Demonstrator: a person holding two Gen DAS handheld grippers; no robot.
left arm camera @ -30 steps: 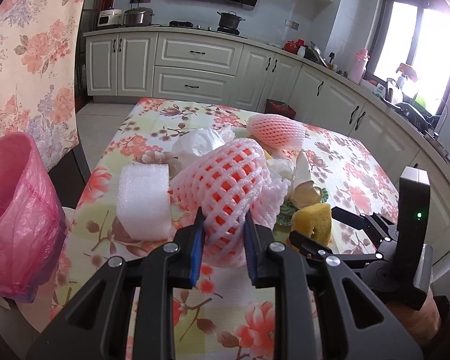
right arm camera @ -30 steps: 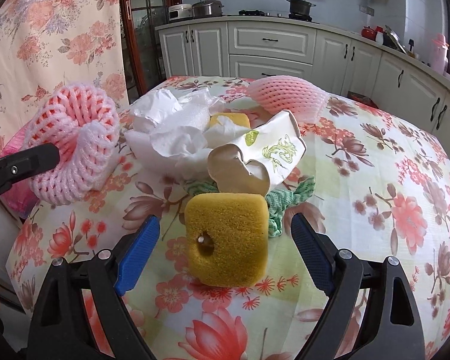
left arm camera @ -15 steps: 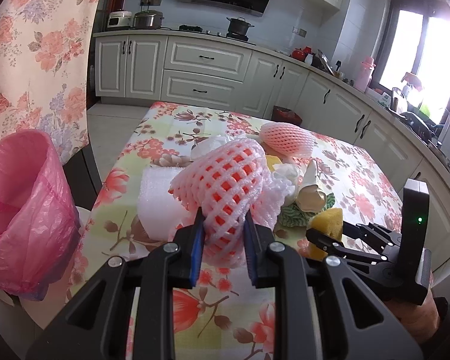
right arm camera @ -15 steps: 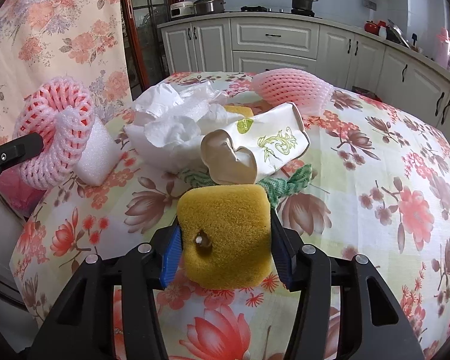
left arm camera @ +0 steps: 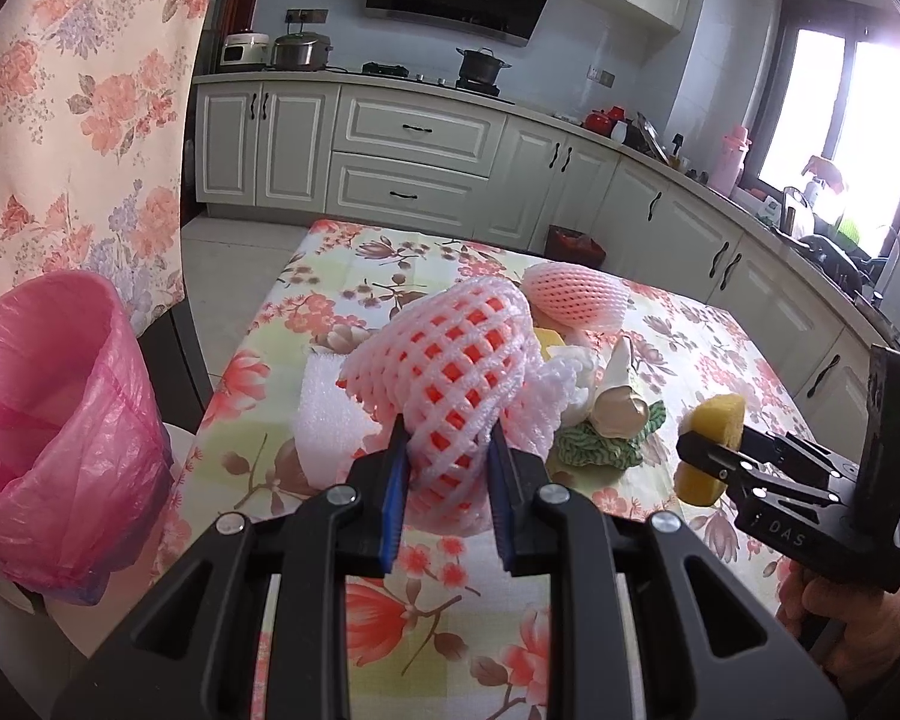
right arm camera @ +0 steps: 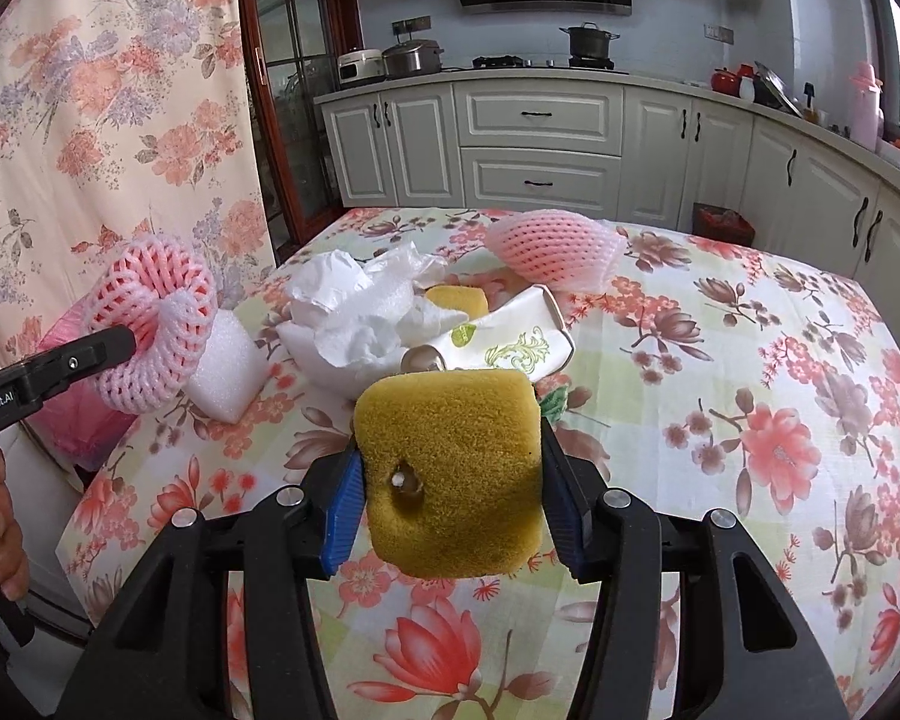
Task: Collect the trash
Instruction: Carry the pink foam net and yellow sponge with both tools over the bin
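Observation:
My left gripper point(left arm camera: 444, 480) is shut on a pink foam fruit net point(left arm camera: 450, 372), held above the floral table; the same net point(right arm camera: 150, 330) shows at the left of the right wrist view. A yellow sponge point(right arm camera: 450, 468) with a small hole is lifted off the table with my right gripper point(right arm camera: 450, 501) shut on its two sides; the sponge point(left arm camera: 705, 450) also appears at the right of the left wrist view. A pink-lined trash bin point(left arm camera: 48, 420) stands left of the table.
On the floral table point(right arm camera: 750, 420) lie a white foam block point(right arm camera: 225, 372), crumpled white paper point(right arm camera: 354, 312), a crushed paper cup point(right arm camera: 498, 342), a second yellow sponge point(right arm camera: 456, 300), a green cloth point(left arm camera: 594, 450) and another pink foam net point(right arm camera: 552, 249). Kitchen cabinets stand behind.
My right gripper closed on the yellow sponge and lifted it off the table. The left gripper kept its hold on the foam net and rose slightly.

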